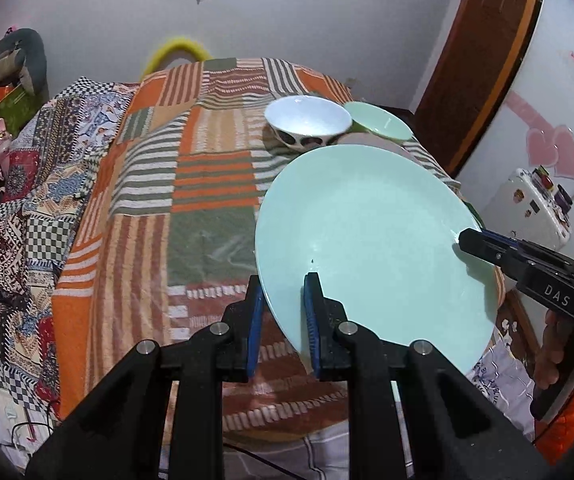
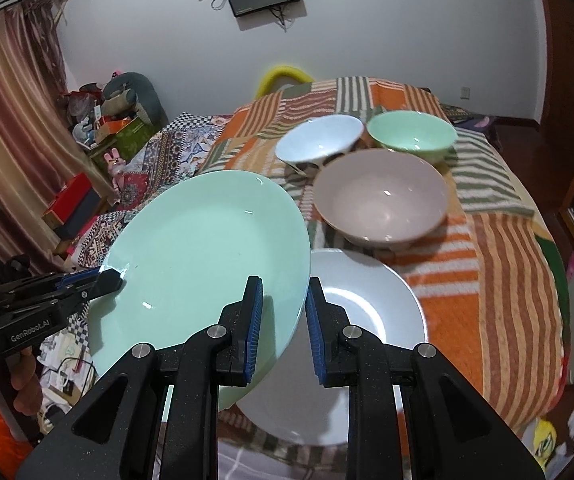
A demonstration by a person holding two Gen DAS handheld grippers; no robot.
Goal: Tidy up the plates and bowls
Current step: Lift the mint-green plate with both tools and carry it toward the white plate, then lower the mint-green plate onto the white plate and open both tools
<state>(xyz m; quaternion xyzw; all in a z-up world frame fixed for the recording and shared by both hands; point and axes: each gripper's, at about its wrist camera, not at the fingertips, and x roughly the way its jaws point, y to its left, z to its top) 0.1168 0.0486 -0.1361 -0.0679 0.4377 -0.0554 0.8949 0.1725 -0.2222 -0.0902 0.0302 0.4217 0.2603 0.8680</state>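
Plate (image 1: 367,240), mint green, is up off the tabletop (image 1: 135,220) and tilted, pinched at opposite rims by both claws. Left claw (image 1: 283,312) is nearly closed with its blue pads on either side of the near-left rim; right claw (image 2: 283,308) has the same grip on the other edge, jaws close together with the rim between them. In the left wrist view the right claw comes in from the right, tip on the rim.

White plate (image 2: 367,312) lies flat on the striped patchwork cloth (image 2: 499,248), partly under the green one (lifted plate overlaps its left side in the right wrist view). Beyond it is a pinkish-grey bowl (image 2: 379,200). Behind that are a white bowl (image 2: 319,140) with dark spots outside and a mint green bowl (image 2: 411,132), close side by side, all upright. Whether they touch can't be told.
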